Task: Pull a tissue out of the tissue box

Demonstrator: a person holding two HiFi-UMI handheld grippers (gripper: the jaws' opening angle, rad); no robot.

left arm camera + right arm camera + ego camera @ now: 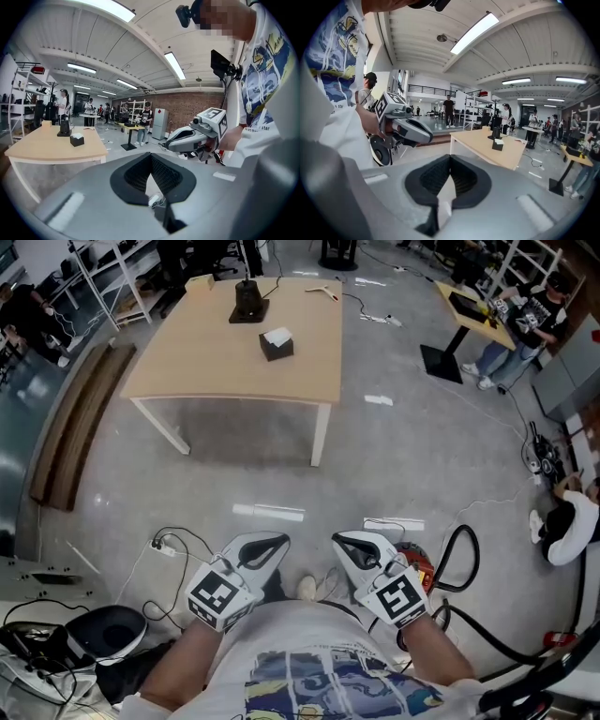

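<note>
The tissue box [277, 343] is small and black with a white tissue sticking out of its top. It sits on a light wooden table [187, 371] far ahead of me, and also shows small as the tissue box [77, 139] and the tissue box [498, 144]. Both grippers are held close to my body over the floor, well short of the table. My left gripper [277, 542] has its tips touching and nothing between them. My right gripper [341, 540] looks the same, shut and empty. Each gripper view shows the other beside it: the right gripper [187, 138] and the left gripper [412, 131].
A black stand [248, 304] and a small wooden piece [322, 292] share the table. Wooden planks [80, 423] lie at its left. Cables, a power strip [167, 547] and a black hose [459, 559] lie on the floor near my feet. People stand around a second table [478, 315].
</note>
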